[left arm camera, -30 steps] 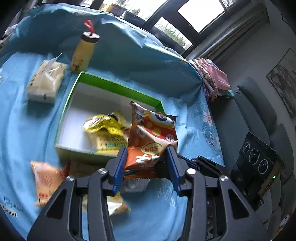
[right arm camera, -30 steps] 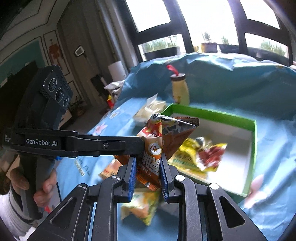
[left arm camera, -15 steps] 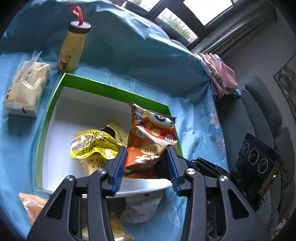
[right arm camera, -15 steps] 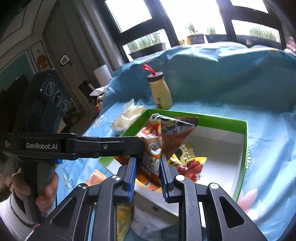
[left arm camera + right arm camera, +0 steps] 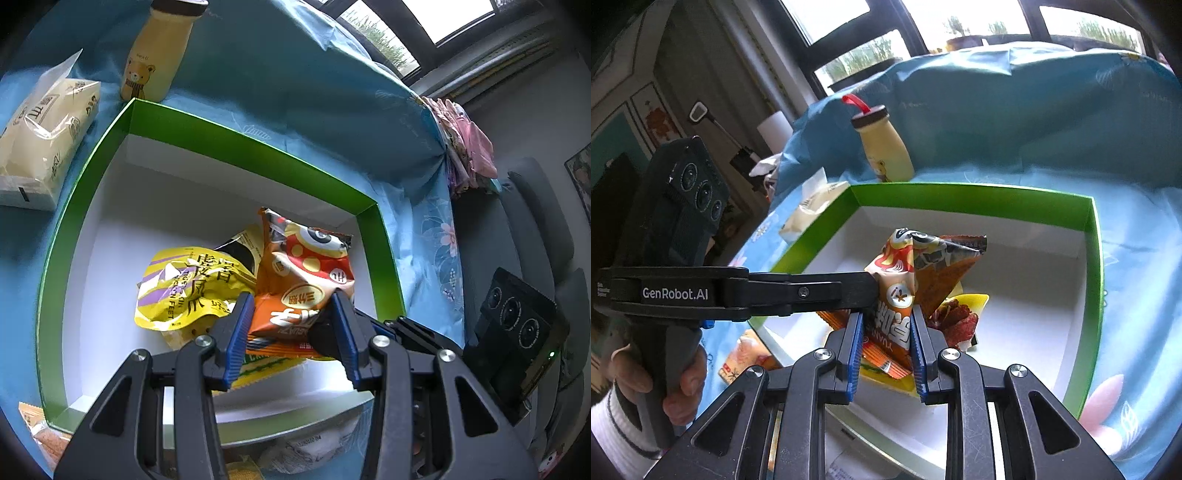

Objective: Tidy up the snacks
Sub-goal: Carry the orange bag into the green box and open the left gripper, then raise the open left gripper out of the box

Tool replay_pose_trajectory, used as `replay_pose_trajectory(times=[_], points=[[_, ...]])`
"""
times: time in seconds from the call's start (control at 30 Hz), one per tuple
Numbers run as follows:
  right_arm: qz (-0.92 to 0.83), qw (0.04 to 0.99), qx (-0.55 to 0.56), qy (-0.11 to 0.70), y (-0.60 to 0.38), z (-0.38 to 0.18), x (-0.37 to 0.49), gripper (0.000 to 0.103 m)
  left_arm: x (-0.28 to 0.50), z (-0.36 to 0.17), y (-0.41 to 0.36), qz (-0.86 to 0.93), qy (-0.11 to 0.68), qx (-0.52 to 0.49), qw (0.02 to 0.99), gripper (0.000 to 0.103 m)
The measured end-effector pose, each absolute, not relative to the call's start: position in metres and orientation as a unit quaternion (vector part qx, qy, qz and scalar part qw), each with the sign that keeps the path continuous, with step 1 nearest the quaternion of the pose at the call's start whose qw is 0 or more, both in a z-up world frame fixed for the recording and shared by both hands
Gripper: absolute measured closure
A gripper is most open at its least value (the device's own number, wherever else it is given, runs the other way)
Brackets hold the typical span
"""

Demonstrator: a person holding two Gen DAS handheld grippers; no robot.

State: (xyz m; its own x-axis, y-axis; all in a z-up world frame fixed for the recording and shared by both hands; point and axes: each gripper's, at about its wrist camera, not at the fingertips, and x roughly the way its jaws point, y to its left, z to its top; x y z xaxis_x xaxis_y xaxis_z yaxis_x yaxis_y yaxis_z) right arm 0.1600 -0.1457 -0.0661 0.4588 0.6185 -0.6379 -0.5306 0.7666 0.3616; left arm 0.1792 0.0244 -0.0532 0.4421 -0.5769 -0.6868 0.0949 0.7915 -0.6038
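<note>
Since a second ago we have carried the orange snack bag down over the green box, both tongs clamped on it; uneven release would probably dump it onto the yellow packet.

Daylight comes in from the windows at the far side, blown out to near white in both views, and it lights the blue cloth and the white floor of the green box evenly and brightly. Soft shadows lie under the snack bags inside the box and along its near wall, while the room at the left of the right wrist view stays dim. Both pictures are sharp at the centre, with strong fisheye bending of the box edges and dark vignetting in the corners; the black fingers nearest the lens are dark, with little detail.
</note>
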Motion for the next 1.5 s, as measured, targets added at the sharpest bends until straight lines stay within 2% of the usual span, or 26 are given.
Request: replay_pose_trajectory(times=[0.4,0.47,0.57,0.63,0.7,0.77,1.03,1.3,1.37,1.5], points=[[0.319,0.857,0.039,0.402,-0.137,-0.067,0.163,0.078,0.179,-0.056,0.027,-0.196,0.486,-0.252,0.813,0.057],[0.314,0.859,0.034,0.403,-0.136,-0.067,0.163,0.076,0.178,-0.055,0.026,-0.19,0.486,-0.246,0.817,0.052],[0.296,0.867,0.025,0.401,-0.137,-0.065,0.161,0.062,0.176,-0.054,0.026,-0.181,0.486,-0.233,0.823,0.04],[0.289,0.87,0.024,0.399,-0.14,-0.064,0.16,0.054,0.176,-0.053,0.025,-0.178,0.485,-0.229,0.825,0.039],[0.288,0.87,0.026,0.4,-0.142,-0.064,0.16,0.054,0.176,-0.052,0.026,-0.172,0.485,-0.225,0.828,0.037],[0.284,0.872,0.024,0.399,-0.144,-0.063,0.159,0.053,0.175,-0.051,0.029,-0.164,0.485,-0.218,0.831,0.025],[0.265,0.881,0.029,0.391,-0.16,-0.054,0.146,0.048,0.168,-0.041,0.035,-0.147,0.476,-0.206,0.842,0.022],[0.258,0.886,0.041,0.383,-0.174,-0.044,0.125,0.047,0.148,-0.03,0.039,-0.129,0.464,-0.183,0.857,0.021],[0.257,0.888,0.04,0.381,-0.176,-0.041,0.117,0.047,0.143,-0.027,0.039,-0.127,0.461,-0.179,0.86,0.012],[0.257,0.89,0.036,0.375,-0.178,-0.035,0.103,0.047,0.128,-0.021,0.038,-0.116,0.45,-0.165,0.87,0.01]])
